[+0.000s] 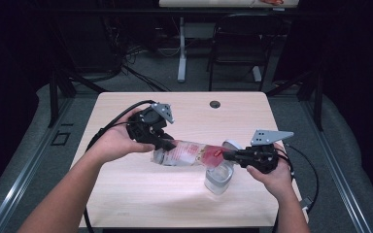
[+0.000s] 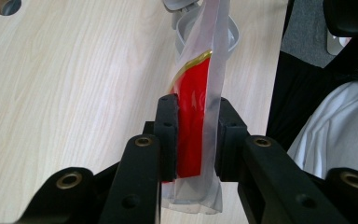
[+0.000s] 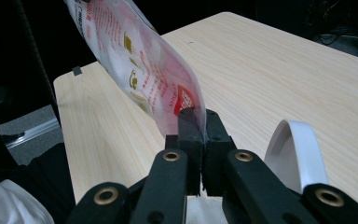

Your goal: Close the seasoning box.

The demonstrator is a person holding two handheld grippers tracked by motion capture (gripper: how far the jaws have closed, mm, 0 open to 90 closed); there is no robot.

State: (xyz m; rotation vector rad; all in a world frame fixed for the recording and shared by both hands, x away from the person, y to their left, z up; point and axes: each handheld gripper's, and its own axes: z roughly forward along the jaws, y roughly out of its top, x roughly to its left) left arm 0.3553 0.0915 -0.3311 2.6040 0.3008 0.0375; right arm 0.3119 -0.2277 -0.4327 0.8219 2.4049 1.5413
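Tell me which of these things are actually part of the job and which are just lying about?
In use:
- red-and-clear plastic pouch, held over the table between both claws
- clear container under the pouch
- left claw, clamped on the pouch
- right claw, clamped on the pouch

Lying about:
- black chair beyond the table
- cables on the floor

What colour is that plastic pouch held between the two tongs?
The pouch is clear, with red print and gold marks and a solid red band at one end; the right gripper view shows it best.
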